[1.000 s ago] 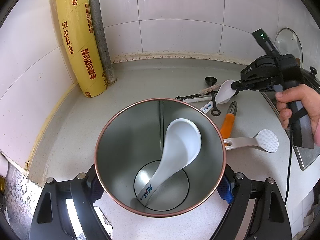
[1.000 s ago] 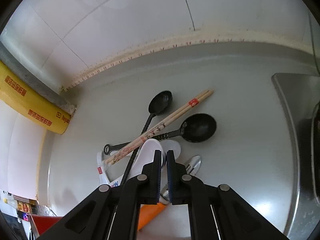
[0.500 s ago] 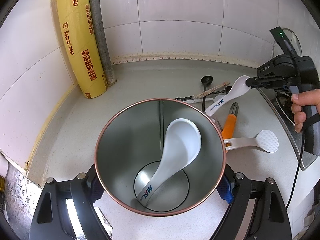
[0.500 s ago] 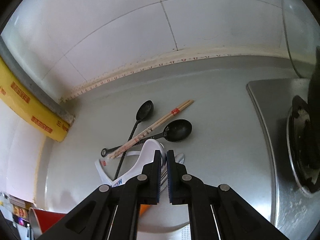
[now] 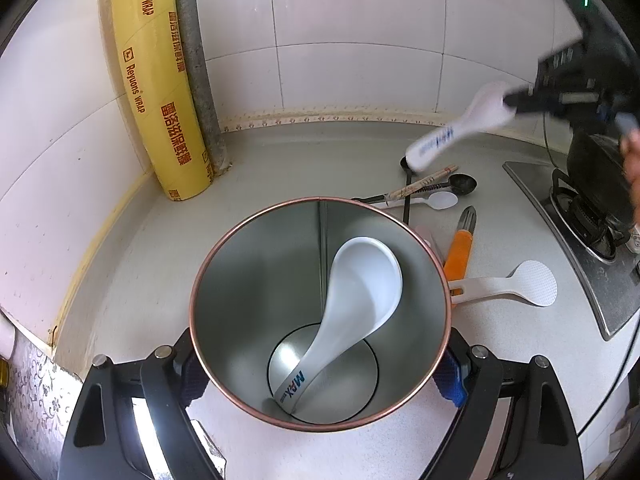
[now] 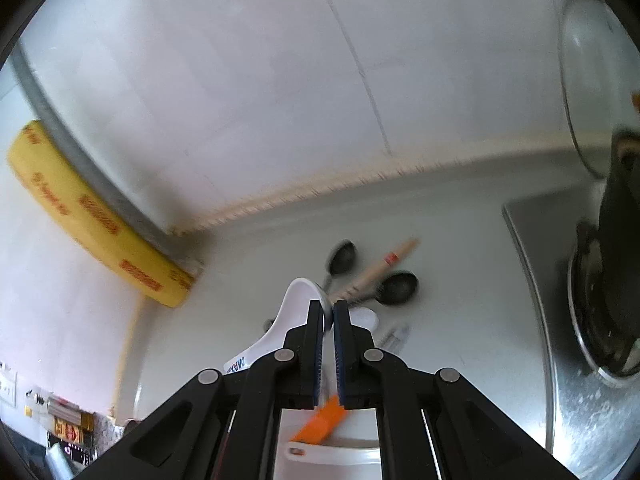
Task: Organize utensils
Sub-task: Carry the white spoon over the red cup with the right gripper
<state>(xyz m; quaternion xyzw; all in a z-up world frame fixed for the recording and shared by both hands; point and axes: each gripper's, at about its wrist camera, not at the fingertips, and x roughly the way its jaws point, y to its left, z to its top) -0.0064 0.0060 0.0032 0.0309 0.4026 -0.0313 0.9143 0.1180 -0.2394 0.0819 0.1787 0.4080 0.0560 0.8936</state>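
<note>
A steel canister (image 5: 256, 288) with a copper rim stands on the counter, and my left gripper (image 5: 320, 376) is shut on its sides. One white soup spoon (image 5: 360, 280) leans inside it, handle down. My right gripper (image 5: 516, 102) is shut on the bowl of a second white soup spoon (image 5: 460, 128), held in the air above the utensil pile with its handle slanting down to the left. In the right wrist view the same gripper (image 6: 328, 316) pinches that spoon (image 6: 296, 304).
On the counter behind the canister lie chopsticks (image 5: 420, 184), black spoons (image 5: 460, 182), a small white spoon (image 5: 440, 200), an orange-handled peeler (image 5: 458, 252) and a white rice paddle (image 5: 520, 284). A yellow wrap roll (image 5: 156, 92) leans in the corner. The stove (image 5: 580, 216) is at right.
My right gripper has lifted the white soup spoon off the pile, up and to the right. The left gripper and the canister have not moved.
</note>
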